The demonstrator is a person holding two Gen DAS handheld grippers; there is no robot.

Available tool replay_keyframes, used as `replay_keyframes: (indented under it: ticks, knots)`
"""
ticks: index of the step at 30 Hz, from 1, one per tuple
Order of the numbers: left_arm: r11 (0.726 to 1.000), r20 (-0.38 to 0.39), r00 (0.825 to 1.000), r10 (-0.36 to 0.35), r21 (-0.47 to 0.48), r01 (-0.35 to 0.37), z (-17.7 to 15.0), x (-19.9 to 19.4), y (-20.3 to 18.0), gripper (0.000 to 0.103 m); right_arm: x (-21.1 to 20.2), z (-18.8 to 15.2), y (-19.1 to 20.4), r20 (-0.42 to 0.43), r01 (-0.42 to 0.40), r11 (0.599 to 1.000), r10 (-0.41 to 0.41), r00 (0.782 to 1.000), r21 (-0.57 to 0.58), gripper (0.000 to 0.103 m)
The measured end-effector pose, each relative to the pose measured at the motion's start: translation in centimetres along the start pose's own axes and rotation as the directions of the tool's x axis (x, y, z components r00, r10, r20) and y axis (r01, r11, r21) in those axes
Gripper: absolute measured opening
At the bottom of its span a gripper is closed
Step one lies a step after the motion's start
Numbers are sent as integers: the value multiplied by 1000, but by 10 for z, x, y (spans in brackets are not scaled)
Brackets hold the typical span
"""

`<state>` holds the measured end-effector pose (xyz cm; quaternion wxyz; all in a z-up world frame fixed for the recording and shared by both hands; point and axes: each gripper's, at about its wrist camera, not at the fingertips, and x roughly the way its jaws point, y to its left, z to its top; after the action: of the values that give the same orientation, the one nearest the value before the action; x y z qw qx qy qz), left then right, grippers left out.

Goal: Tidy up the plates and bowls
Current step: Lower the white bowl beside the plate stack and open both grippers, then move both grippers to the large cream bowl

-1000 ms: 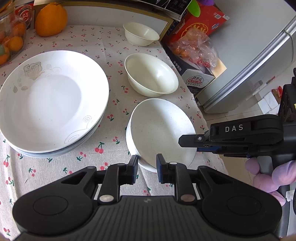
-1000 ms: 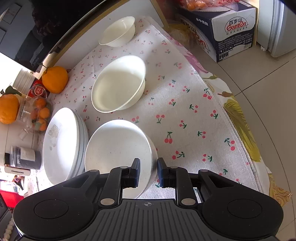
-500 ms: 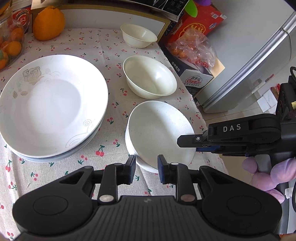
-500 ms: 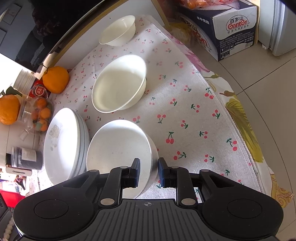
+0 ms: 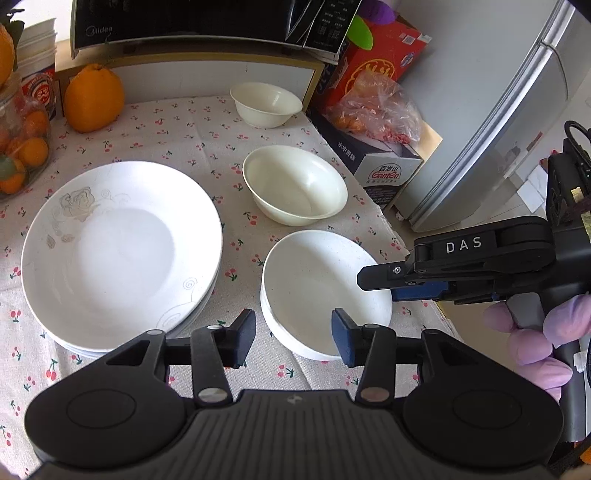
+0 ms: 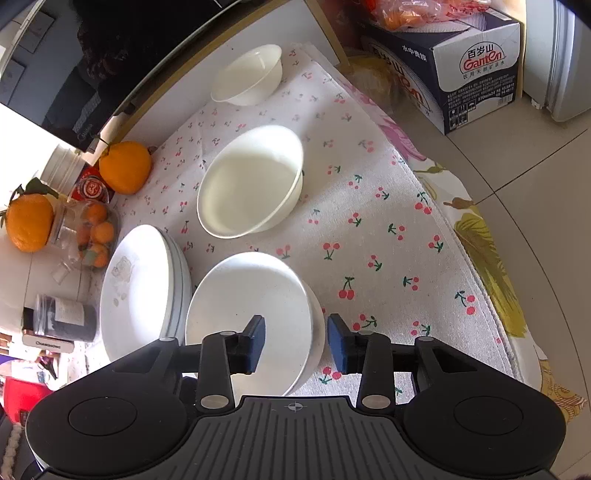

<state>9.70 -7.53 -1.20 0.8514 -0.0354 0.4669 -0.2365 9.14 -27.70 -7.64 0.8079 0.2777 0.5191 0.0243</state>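
A short stack of small white plates lies on the cherry-print cloth near the table's right edge. My left gripper straddles its near left rim and my right gripper straddles its right rim. Both pairs of jaws are opening, and the pads stand clear of the rim between them. A stack of large rose-patterned plates sits to the left. Behind are a medium cream bowl and a small cream bowl, both upright.
An orange and a jar of small fruit stand at the back left, under a black microwave. Beyond the table's right edge are a Ganten box, a fridge and tiled floor. A purple-gloved hand holds the right gripper.
Both grippers' jaws have gone from nearly shut on the small plate's rim to apart. The top small plate, tilted before, now lies flat on the stack. The left view has tipped up a little.
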Motion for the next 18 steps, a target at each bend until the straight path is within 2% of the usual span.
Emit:
replay_keyframes:
  ticks: [5,9,11,14,16,18]
  knots:
    - [999,54,998,27,27,-28,5,-7,-1,59,-7,5,-1,46,-29,1000,29,998,-9,49]
    - [999,88,995,36,27,-39,9,-11,1,76,-12,9,-3,84,-46,999,47,995,-17,55]
    - [998,107,993,45,30,-48,10,-13,2,81,-15,11,-3,109,-51,998,54,993,-26,65]
    - [997,142,988,66,31,-71,14,-16,4,92,-19,14,-4,151,-49,998,56,987,-48,74]
    - [995,172,981,86,37,-94,15,-17,4,99,-21,16,-5,177,-43,997,53,983,-63,74]
    - [991,196,974,110,50,-122,18,-15,5,101,-22,18,-5,201,-32,996,49,978,-86,76]
